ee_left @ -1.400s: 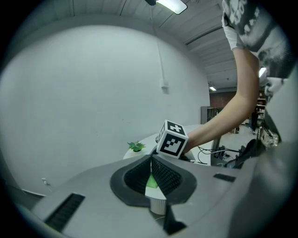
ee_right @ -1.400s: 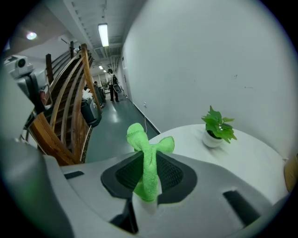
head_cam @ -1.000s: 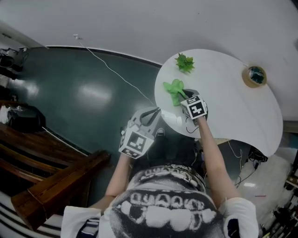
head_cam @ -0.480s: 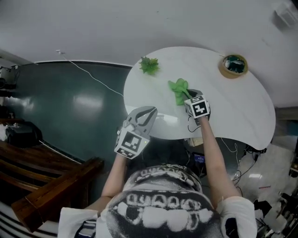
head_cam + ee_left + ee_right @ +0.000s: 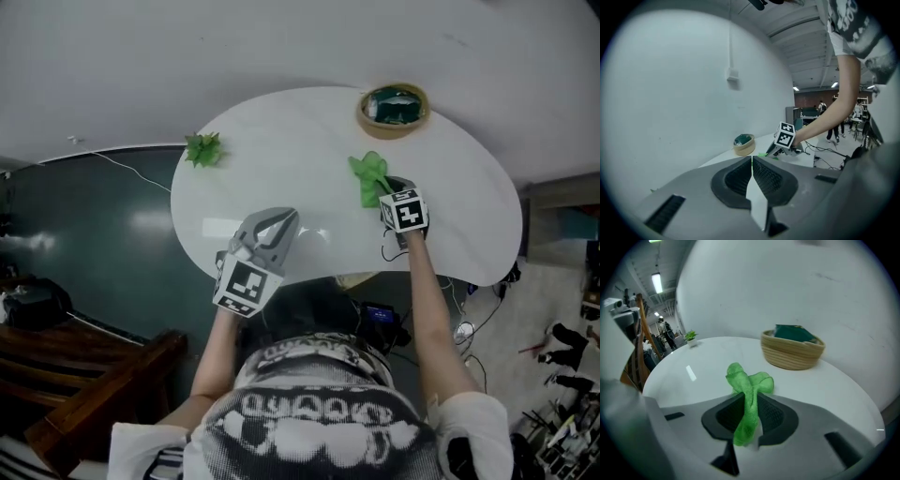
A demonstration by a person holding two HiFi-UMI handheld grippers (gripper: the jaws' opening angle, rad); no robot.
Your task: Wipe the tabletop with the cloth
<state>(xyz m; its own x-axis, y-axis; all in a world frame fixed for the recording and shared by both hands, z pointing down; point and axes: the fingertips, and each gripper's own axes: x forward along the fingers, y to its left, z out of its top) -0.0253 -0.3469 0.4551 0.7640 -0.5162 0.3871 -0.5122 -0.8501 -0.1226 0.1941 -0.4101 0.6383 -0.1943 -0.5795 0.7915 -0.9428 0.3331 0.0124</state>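
Observation:
A green cloth [image 5: 370, 177] [image 5: 749, 389] lies bunched on the round white table [image 5: 281, 141] at its right half. My right gripper [image 5: 385, 190] [image 5: 751, 404] is shut on the cloth, whose folds stick out ahead of the jaws and hang down between them. The left gripper [image 5: 277, 221] [image 5: 752, 161] hovers over the table's near edge, jaws pressed together with nothing between them. In the left gripper view the right gripper [image 5: 774, 151] and the arm holding it show across the table.
A woven basket [image 5: 394, 110] [image 5: 792, 349] [image 5: 743, 145] with a dark green item inside stands at the table's far right. A small green plant [image 5: 202, 149] [image 5: 690, 337] sits at the far left edge. A wall rises behind the table; dark floor and wooden furniture [image 5: 84, 394] lie left.
The head view has swung, so the table now sits more centred. My right gripper still holds the cloth on the table; the left gripper has come over the table's near edge.

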